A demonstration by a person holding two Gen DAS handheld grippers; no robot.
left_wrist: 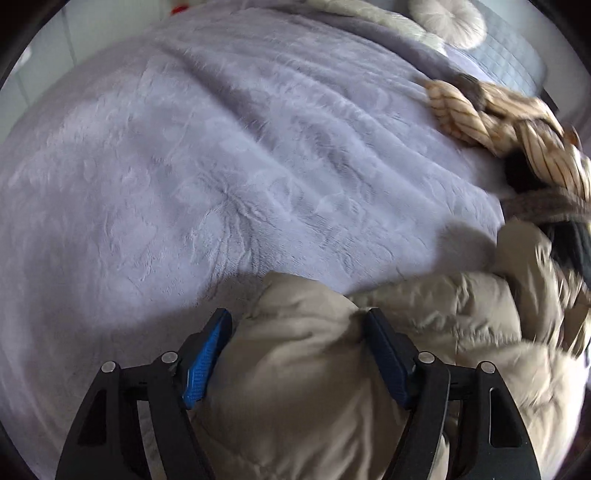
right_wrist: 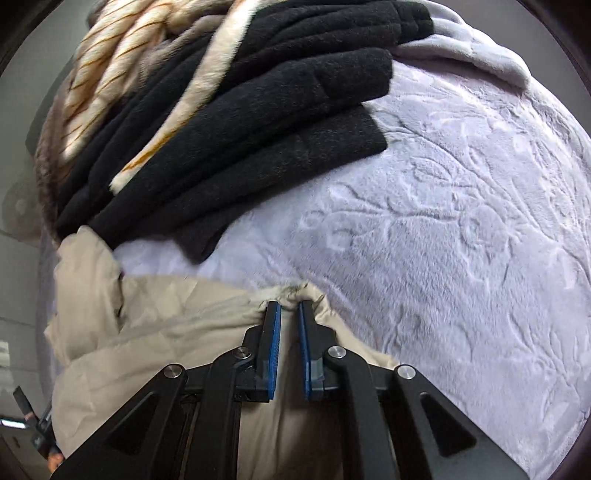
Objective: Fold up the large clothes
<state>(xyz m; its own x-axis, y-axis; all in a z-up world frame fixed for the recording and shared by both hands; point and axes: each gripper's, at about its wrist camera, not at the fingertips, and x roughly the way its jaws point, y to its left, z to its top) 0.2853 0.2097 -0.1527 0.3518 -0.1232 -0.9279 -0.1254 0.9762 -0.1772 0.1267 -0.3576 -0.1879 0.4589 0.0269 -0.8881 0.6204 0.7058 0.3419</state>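
Note:
A beige padded jacket (left_wrist: 303,354) lies on a lavender plush blanket (left_wrist: 184,155) over a bed. My left gripper (left_wrist: 299,321) has its jaws wide apart with a puffy fold of the jacket bulging between the fingers, pads against its sides. In the right wrist view, my right gripper (right_wrist: 290,306) is nearly closed, pinching a gathered edge of the jacket (right_wrist: 147,314) at the fingertips. The jacket spreads left and below the right gripper over the blanket (right_wrist: 443,221).
A stack of folded black garments (right_wrist: 258,122) with a cream striped fur-like piece (right_wrist: 110,74) lies beyond the right gripper. The same cream striped pile (left_wrist: 509,125) sits at the right in the left view. Pale cushions (left_wrist: 447,18) lie at the bed's far end.

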